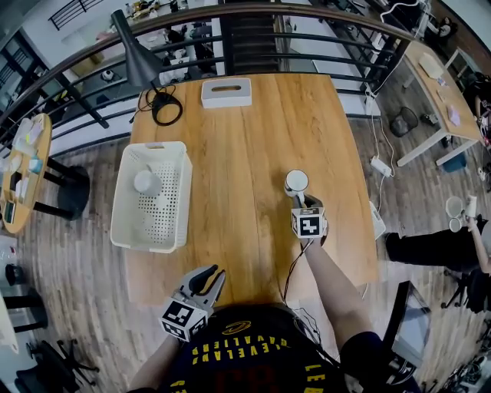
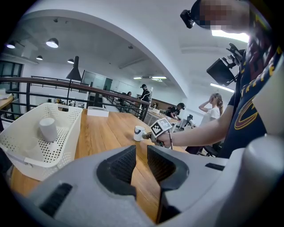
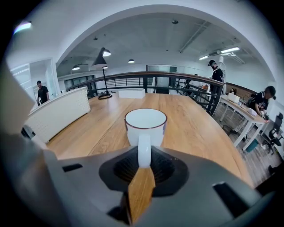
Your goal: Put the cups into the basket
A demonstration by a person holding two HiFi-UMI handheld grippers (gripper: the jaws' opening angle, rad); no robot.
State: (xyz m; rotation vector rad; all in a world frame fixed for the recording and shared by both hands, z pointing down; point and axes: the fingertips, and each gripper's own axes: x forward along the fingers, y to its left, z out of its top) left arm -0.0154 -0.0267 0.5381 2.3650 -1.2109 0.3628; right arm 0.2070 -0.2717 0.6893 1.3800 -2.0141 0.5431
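1. Head view: a cup (image 1: 147, 183) sits inside the basket (image 1: 123, 222) on the left of the table (image 1: 245, 130). A mug (image 1: 296, 182) stands upright on the right, with the right gripper (image 1: 301, 201) at its handle. The left gripper (image 1: 212, 278) hovers by the near edge.
2. Left gripper view: the jaws stand slightly apart with nothing between them.
3. Right gripper view: the jaws are clamped on the handle of the mug (image 3: 145, 126).

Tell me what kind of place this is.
Probably an open-plan office or workshop, possibly on a mezzanine. A curved metal railing runs behind the wooden table, people work at other desks nearby, and a black lamp stands on the table.
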